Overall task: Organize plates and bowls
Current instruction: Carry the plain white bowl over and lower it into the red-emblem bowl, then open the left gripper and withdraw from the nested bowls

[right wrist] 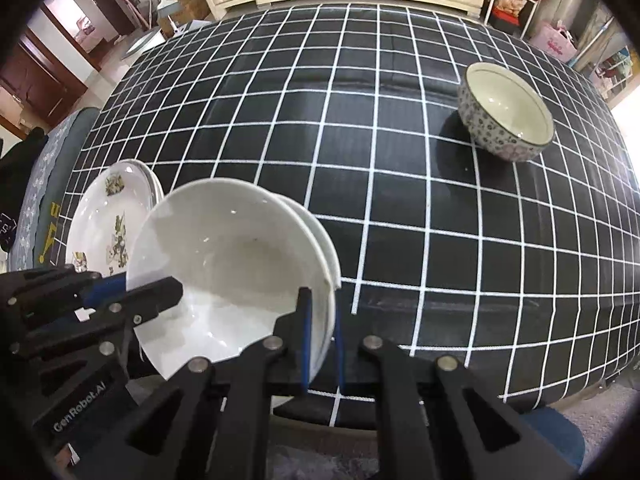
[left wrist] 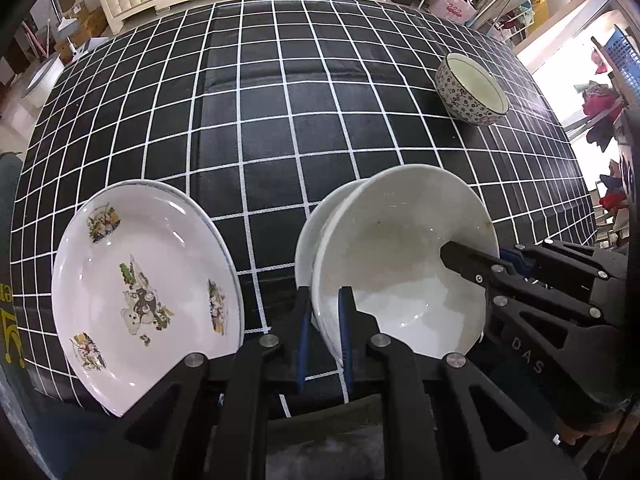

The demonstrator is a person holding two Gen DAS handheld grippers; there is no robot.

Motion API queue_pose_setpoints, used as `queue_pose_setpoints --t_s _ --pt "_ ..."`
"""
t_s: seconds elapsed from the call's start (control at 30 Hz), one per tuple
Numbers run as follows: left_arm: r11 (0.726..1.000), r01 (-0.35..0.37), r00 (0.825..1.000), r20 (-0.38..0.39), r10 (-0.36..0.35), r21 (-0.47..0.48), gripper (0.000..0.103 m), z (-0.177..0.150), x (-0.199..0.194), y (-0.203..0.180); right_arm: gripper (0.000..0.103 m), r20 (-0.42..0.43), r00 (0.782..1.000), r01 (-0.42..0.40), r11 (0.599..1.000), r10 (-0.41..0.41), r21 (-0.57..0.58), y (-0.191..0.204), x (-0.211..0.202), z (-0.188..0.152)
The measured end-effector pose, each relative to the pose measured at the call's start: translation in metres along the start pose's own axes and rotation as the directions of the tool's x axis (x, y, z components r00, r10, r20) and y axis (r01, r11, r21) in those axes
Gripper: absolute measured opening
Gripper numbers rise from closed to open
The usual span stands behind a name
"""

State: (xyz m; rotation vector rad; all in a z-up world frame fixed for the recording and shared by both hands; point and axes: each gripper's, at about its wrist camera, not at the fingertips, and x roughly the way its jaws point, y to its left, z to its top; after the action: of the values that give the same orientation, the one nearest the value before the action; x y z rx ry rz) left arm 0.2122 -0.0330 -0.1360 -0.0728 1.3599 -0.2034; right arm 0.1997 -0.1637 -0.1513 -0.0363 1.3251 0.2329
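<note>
Glossy black grid tablecloth (left wrist: 320, 128) | your left gripper (left wrist: 325, 320) and right gripper (right wrist: 320, 320) clamp smooth white bowl (left wrist: 404, 256) rims | nested bowl beneath mostly hidden

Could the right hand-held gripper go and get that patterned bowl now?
Probably not yet: the right hand-held gripper is clamped on the white bowl. The cloth up to the patterned bowl lies bare.
</note>
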Motion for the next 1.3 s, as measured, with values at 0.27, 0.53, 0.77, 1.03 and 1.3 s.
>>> queue_pose_setpoints --t_s 0.27,0.53,0.77,1.03,1.3 --pt "1.0 -0.012 1.0 -0.007 0.012 -0.002 0.012 -0.002 0.007 0.002 0.013 0.005 1.0 0.031 0.999 -0.031 -0.024 0.006 0.002 0.001" --pt "1.0 0.0 1.0 0.009 0.0 -0.002 0.012 -0.002 0.0 0.003 0.019 -0.002 0.998 0.066 0.997 -0.067 -0.047 0.008 0.004 0.003" --pt "1.0 -0.008 0.998 0.067 0.006 0.02 0.023 -0.002 -0.02 -0.002 0.068 0.06 0.997 0.056 0.998 -0.054 -0.037 0.006 -0.014 0.0" --pt "0.999 0.051 0.985 0.163 -0.051 0.006 0.061 0.01 -0.057 -0.007 0.09 0.168 0.985 0.033 0.999 -0.036 0.02 -0.029 -0.061 0.007" --pt "0.993 0.045 0.969 0.238 -0.069 0.105 0.061 0.036 -0.085 -0.051 0.091 0.267 0.96 0.063 0.996 -0.079 0.069 -0.07 -0.109 0.013"
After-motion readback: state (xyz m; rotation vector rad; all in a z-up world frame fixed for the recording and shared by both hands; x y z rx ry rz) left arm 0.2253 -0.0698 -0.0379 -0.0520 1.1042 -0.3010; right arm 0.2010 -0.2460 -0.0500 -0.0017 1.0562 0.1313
